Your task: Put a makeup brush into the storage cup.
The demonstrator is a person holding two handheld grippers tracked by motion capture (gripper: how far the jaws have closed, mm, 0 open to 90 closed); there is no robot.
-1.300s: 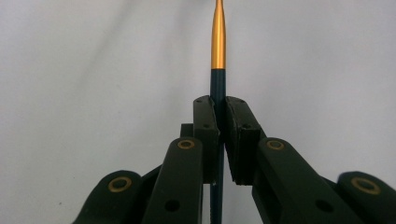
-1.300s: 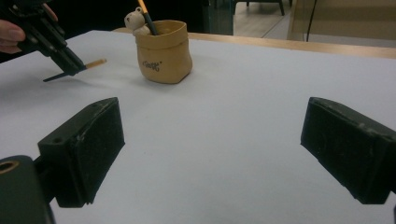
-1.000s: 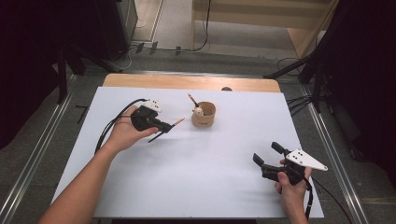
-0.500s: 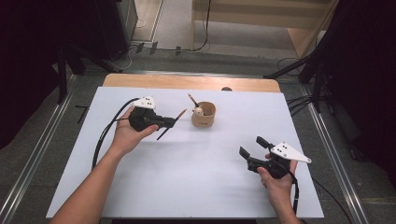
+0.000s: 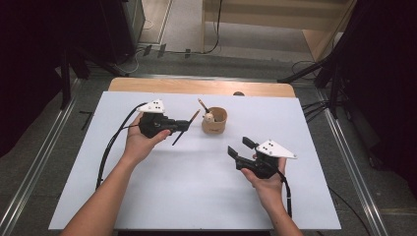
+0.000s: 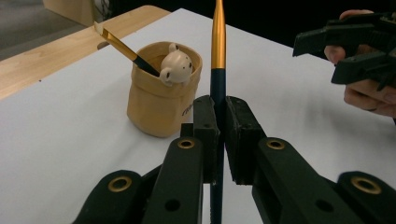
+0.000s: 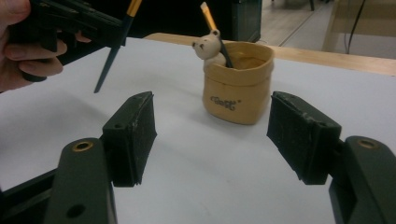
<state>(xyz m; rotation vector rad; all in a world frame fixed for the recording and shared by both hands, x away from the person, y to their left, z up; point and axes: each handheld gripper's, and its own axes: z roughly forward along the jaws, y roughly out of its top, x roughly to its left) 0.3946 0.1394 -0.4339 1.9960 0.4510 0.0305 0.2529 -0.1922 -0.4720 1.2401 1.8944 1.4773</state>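
White worktop with a wooden far edge, dark room around it: a brush about to go into its holder.

Left of middle, the left tool (image 5: 183, 126) is clamped tight on a dark-handled paintbrush (image 6: 217, 70) with a gold ferrule, held just left of the tan fabric pot (image 5: 214, 120) near the far edge, where a second brush (image 5: 203, 104) and a small bear figure (image 6: 176, 68) sit. To do this well, I'd tip the brush upright, clear the bear, then release. The right tool (image 5: 239, 149), toward the near right, has just been closing yet stands half open with nothing between its jaws, and could steady the pot.
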